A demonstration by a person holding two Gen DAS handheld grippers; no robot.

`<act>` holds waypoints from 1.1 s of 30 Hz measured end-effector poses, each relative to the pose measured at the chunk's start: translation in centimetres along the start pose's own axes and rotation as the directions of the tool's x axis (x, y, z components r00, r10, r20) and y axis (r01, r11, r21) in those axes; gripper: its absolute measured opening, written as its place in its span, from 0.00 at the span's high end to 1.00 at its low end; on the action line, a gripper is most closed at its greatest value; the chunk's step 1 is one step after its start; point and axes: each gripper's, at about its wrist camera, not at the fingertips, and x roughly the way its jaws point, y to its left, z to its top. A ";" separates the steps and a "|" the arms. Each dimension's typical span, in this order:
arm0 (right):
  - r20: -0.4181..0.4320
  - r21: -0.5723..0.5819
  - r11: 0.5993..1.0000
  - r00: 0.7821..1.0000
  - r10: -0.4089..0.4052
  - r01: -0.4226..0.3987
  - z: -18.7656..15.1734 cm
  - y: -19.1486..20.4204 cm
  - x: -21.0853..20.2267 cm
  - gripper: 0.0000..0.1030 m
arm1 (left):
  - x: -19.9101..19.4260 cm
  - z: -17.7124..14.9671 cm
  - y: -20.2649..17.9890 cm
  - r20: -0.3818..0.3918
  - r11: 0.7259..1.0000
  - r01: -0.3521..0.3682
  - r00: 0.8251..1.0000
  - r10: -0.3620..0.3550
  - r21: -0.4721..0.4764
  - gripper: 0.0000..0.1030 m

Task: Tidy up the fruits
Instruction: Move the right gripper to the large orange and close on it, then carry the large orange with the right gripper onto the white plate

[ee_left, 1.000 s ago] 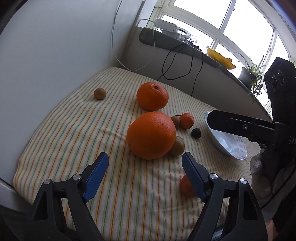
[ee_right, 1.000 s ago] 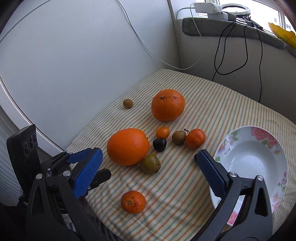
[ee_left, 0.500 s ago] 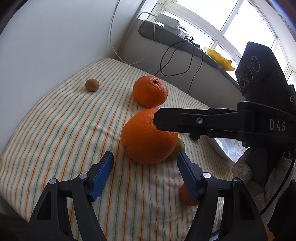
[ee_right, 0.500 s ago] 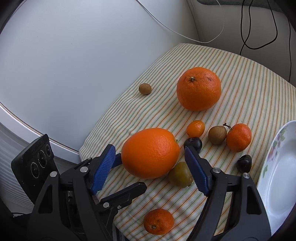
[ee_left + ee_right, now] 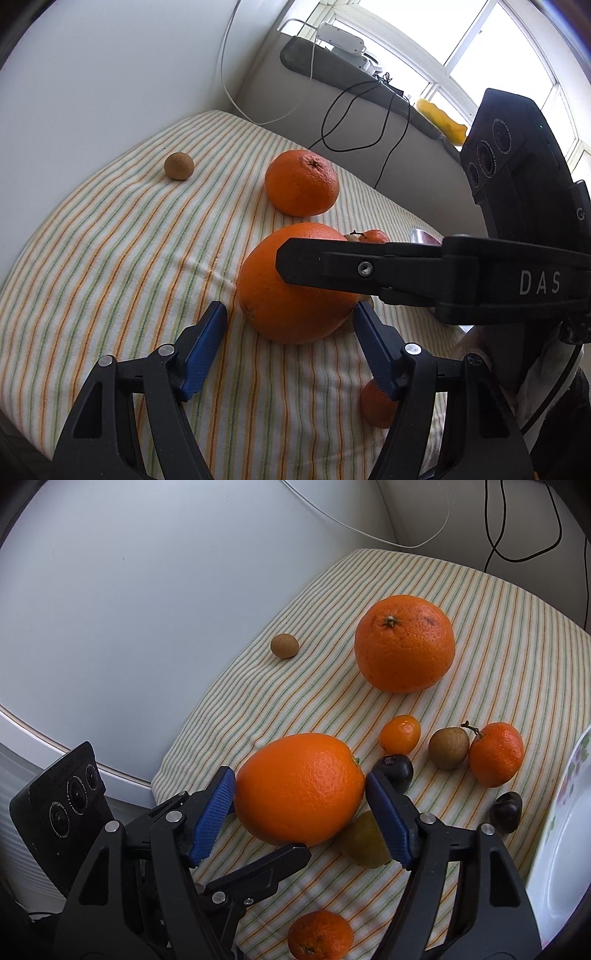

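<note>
A large orange [image 5: 299, 788] [image 5: 291, 284] lies on the striped cloth [image 5: 498, 657]. My right gripper [image 5: 300, 794] is open with its blue pads on either side of this orange, close to its skin. My left gripper [image 5: 290, 328] is open and empty just in front of the same orange, and its finger [image 5: 258, 871] shows under the orange in the right wrist view. A second large orange [image 5: 404, 642] [image 5: 302, 182] lies further back. The floral bowl [image 5: 565, 849] is at the right edge.
Small fruits lie around: a brown one [image 5: 284, 646], a kumquat [image 5: 400, 734], a brown fruit [image 5: 448, 747], a tangerine [image 5: 496, 754], two dark fruits [image 5: 393, 771] [image 5: 506, 811], a green fruit [image 5: 364, 843], a front tangerine [image 5: 319, 935]. Cables [image 5: 354, 122] hang at the back wall.
My right gripper has moved forward and down, so its pads now flank the large orange. My left gripper has come a little closer to the same orange.
</note>
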 end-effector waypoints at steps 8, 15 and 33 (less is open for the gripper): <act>-0.018 -0.018 1.000 1.000 -0.012 0.011 0.6 1.5 0.8 0.25 | 0.3 -0.2 -0.5 0.009 1.000 -0.014 1.000 0.014 0.003 0.35; 0.011 -0.016 1.000 1.000 0.000 0.000 0.2 1.8 0.0 0.26 | -0.3 0.0 -1.2 0.035 0.999 -0.033 0.999 0.031 0.039 0.36; 0.127 0.004 1.000 0.992 -0.020 0.020 -2.1 -0.9 -7.8 0.26 | -0.6 1.2 -7.9 0.058 0.987 -0.005 0.998 -0.004 0.159 0.35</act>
